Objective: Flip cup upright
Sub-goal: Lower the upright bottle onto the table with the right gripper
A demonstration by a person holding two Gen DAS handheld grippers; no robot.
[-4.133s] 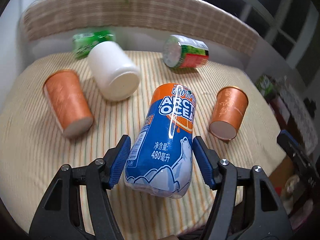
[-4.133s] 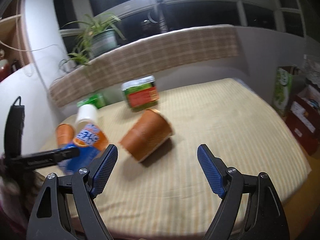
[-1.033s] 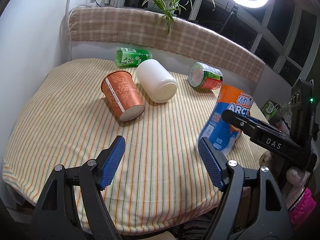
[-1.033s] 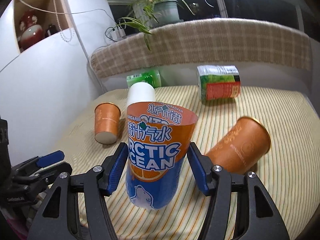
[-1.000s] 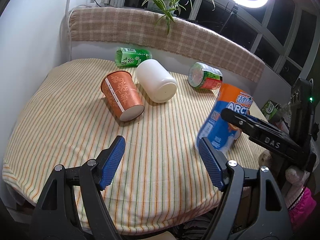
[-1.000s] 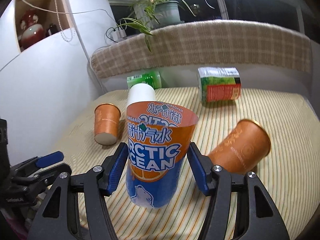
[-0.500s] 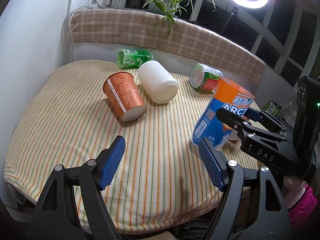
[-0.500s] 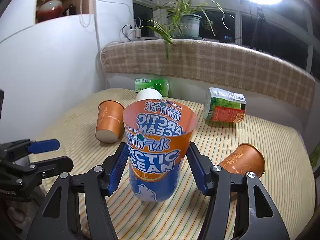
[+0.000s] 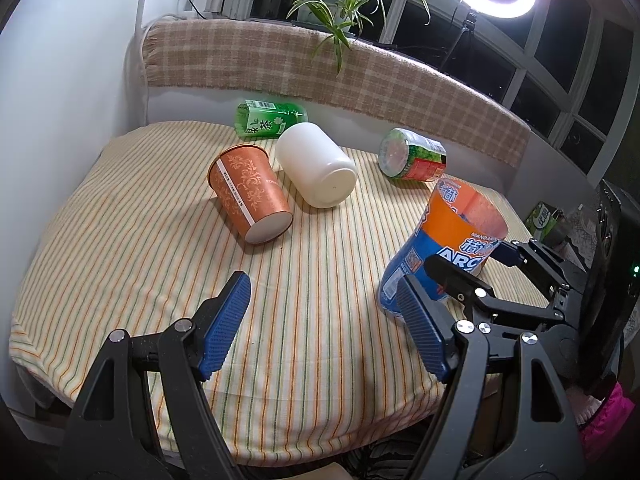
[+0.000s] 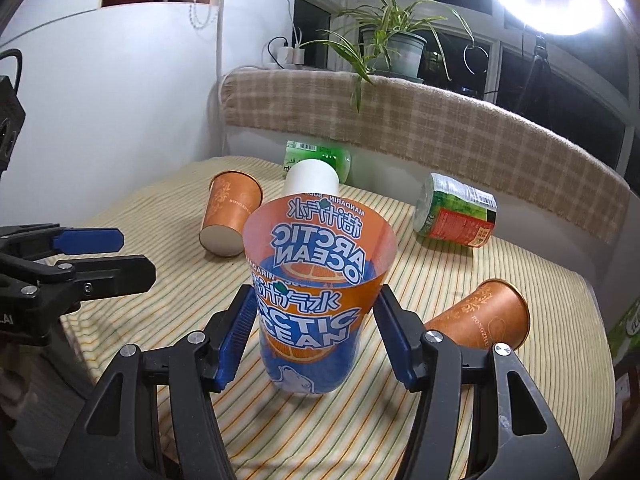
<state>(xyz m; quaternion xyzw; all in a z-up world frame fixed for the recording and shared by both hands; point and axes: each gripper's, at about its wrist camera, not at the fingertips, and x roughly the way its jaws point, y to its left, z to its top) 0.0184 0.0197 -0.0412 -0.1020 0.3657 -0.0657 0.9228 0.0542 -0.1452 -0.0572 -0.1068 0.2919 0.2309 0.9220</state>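
Observation:
The blue and orange Arctic Ocean cup (image 10: 316, 312) stands mouth up, its base on or just above the striped tablecloth (image 10: 500, 400). My right gripper (image 10: 316, 306) is shut on it, one blue pad against each side. In the left wrist view the same cup (image 9: 448, 236) leans slightly at the table's right side, with the right gripper (image 9: 482, 266) around its lower half. My left gripper (image 9: 322, 292) is open with nothing between its fingers, over the table's near edge and left of the cup. It also shows from the side as the left gripper (image 10: 104, 258).
Several cups lie on their sides: an orange paper cup (image 9: 248, 196), a white cup (image 9: 316, 168), a green tea cup (image 9: 270, 122), a green and red cup (image 9: 412, 154) and a second orange cup (image 10: 484, 316). A plaid-covered ledge (image 9: 360, 76) runs behind the table.
My right gripper has brought the Arctic Ocean cup down from a tilted hold in the air to upright at the tablecloth. My left gripper has stayed open and almost still.

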